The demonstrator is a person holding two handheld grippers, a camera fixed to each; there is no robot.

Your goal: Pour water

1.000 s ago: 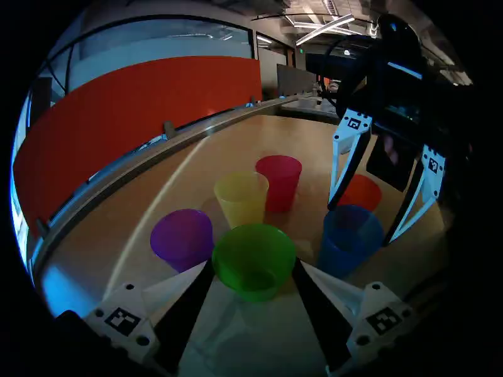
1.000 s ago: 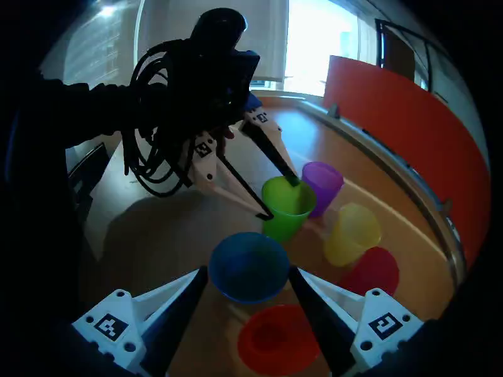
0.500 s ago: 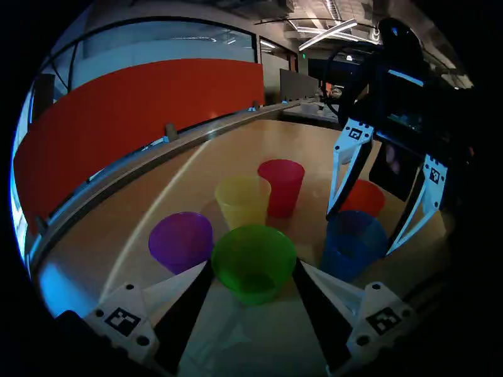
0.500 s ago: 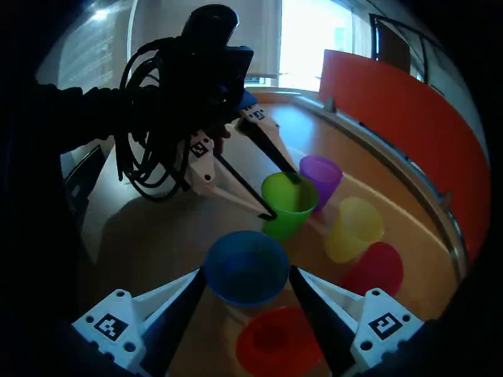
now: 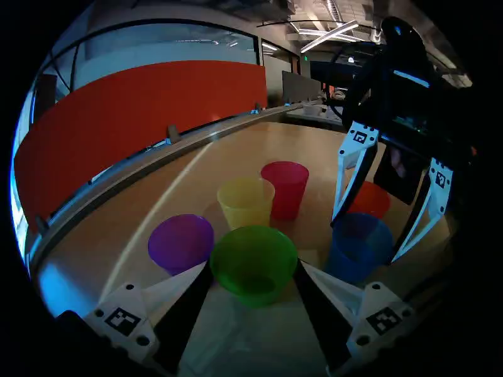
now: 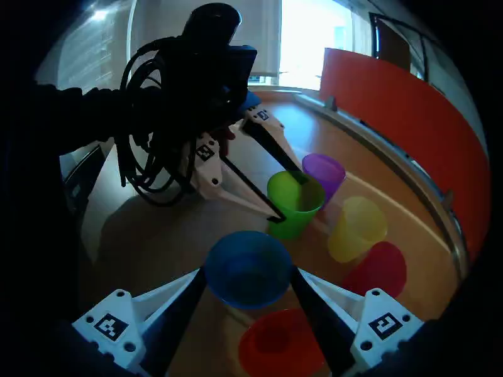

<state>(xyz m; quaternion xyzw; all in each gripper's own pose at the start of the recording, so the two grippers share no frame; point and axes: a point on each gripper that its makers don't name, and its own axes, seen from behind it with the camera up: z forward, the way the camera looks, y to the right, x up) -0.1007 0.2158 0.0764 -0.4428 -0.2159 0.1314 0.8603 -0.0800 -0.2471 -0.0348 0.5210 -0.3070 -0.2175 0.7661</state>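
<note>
My left gripper (image 5: 253, 271) held the green cup (image 5: 253, 259) tight between both fingers. My right gripper (image 6: 248, 275) was closed on the blue cup (image 6: 247, 264), just beside the orange cup (image 6: 276, 344)

Left gripper (image 5: 253, 269): low in view, both fingers pressing the sides of the green cup (image 5: 253, 254).
Right gripper (image 5: 364, 240): farther off at right, fingers on either side of the blue cup (image 5: 359, 251).
Purple cup (image 5: 181, 242): just left of green.
Yellow cup (image 5: 245, 201): behind green, beside the red cup (image 5: 285, 188).
Orange cup (image 5: 371, 200): behind blue.
Table (image 5: 188, 182): wooden, edged by an orange-red panel (image 5: 138, 113).
</note>
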